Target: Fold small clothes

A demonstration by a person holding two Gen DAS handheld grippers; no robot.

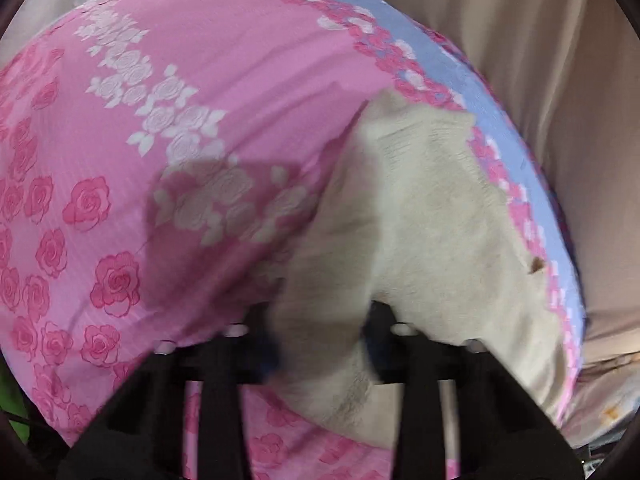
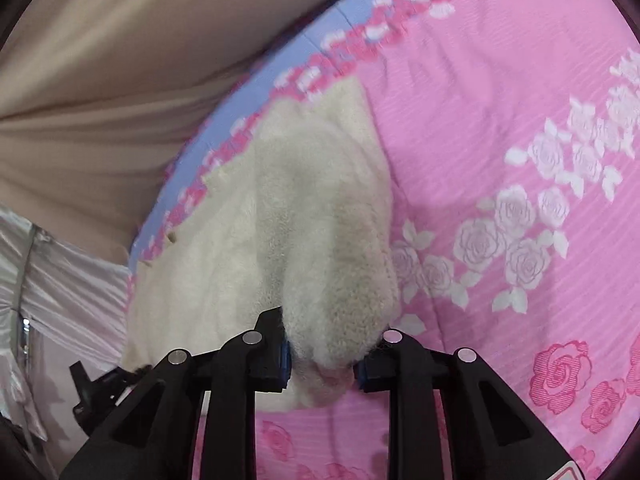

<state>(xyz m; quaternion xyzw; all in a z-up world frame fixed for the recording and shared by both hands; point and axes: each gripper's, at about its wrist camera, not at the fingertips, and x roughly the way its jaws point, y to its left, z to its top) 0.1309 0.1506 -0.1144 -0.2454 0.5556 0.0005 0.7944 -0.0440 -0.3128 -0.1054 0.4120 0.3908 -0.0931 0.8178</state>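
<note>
The left gripper [image 1: 322,354] was clenched on a bunched fold of the cream fleece garment [image 1: 416,216], with the cloth pressed between its two black fingers [image 1: 262,354]. The right gripper [image 2: 322,364] was also clenched on the cream fleece garment [image 2: 304,216], and a thick roll of the fabric filled the gap between its blue pads [image 2: 285,360]. In both views the held part rose up from the bed to the jaws, while the rest of the garment lay spread on the pink rose-print bedsheet [image 1: 208,80], reaching toward the far edge of the bed. There the sheet had a light blue border [image 1: 460,76] with a band of pink flowers. Beyond the border hung a beige curtain [image 1: 540,40]. In the right wrist view, a white satin cloth [image 2: 68,280] was at the near left, beside the bed. The left wrist view was blurred near the fingers.
</note>
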